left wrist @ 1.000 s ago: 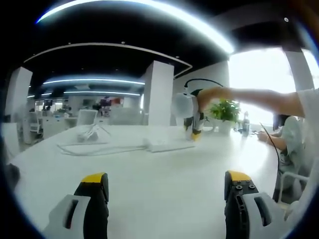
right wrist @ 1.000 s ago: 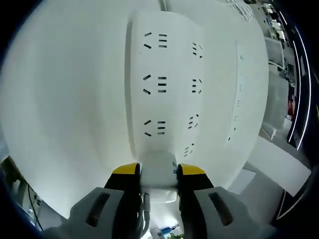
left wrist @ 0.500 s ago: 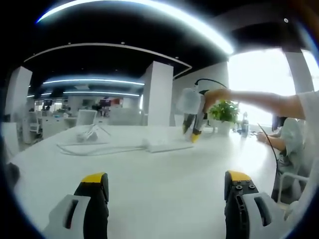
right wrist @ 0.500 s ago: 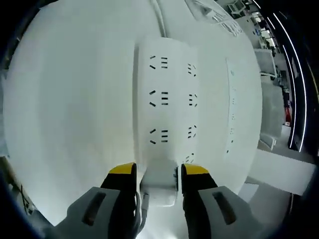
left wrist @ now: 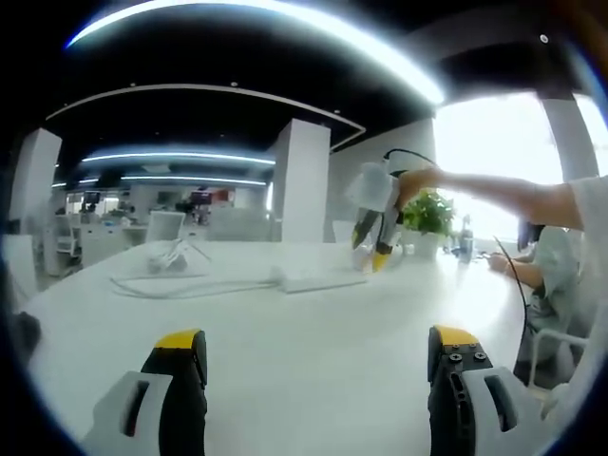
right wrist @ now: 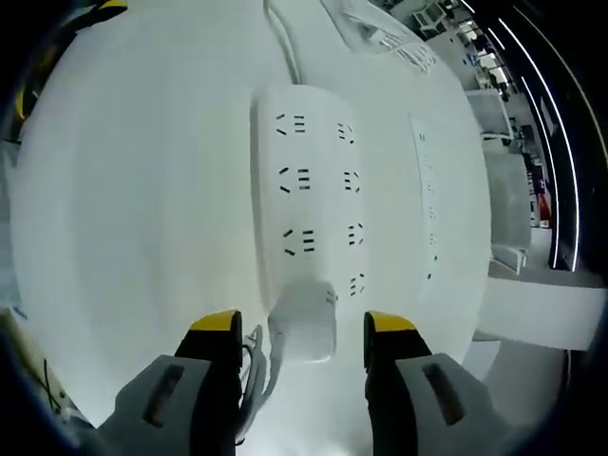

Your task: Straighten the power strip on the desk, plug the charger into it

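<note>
In the right gripper view a white power strip [right wrist: 309, 190] lies flat on the white desk [right wrist: 123, 190], its cord [right wrist: 283, 47] running away from me. A white charger [right wrist: 304, 321] sits in the strip's nearest socket, its thin cable [right wrist: 258, 369] trailing back between my jaws. My right gripper [right wrist: 302, 325] is open, its yellow-tipped jaws standing apart on either side of the charger without touching it. In the left gripper view the strip [left wrist: 318, 279] lies far across the desk, and the right gripper [left wrist: 373, 245] hangs just above it in a person's hand. My left gripper [left wrist: 316, 350] is open and holds nothing.
A potted plant [left wrist: 429, 211] stands behind the strip. A person [left wrist: 551, 266] sits at the desk's right side. White cables and a small stand [left wrist: 163, 258] lie at the far left. A long narrow white bar [right wrist: 427, 190] lies beside the strip.
My right gripper has opened and let go of the charger, which stays in the strip. It has drawn back and lifted a little. The left gripper has not moved.
</note>
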Tool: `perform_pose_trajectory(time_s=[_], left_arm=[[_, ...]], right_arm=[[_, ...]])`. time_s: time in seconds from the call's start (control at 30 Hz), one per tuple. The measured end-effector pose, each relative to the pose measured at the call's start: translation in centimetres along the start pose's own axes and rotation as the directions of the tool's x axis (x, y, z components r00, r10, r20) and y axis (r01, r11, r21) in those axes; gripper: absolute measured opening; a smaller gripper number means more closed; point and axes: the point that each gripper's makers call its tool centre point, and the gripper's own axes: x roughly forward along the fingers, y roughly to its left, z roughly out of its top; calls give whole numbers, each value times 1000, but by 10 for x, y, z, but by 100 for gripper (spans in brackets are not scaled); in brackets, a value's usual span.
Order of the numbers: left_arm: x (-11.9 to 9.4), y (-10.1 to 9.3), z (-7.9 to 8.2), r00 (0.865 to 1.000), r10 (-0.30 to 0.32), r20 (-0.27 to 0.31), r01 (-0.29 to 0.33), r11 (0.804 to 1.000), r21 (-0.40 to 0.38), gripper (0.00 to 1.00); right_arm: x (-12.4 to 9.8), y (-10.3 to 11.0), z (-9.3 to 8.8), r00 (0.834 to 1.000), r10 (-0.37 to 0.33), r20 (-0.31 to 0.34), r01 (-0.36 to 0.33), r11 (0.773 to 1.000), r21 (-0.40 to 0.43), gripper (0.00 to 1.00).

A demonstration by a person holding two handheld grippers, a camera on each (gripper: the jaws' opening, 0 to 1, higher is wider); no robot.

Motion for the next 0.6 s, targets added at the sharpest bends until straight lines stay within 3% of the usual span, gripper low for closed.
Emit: perform_pose_trajectory(time_s=[0.2,0.6], left_arm=[[-1,-1,2,1000,-5,4,5,1000,2,99],[0,0,3,1000,-2,2,2,1000,4,99]], right_arm=[[-2,-1,2,1000,-20,7,20,999,-45,28],[-1,-8,4,1000,-18,-20,17,998,-62,25]])
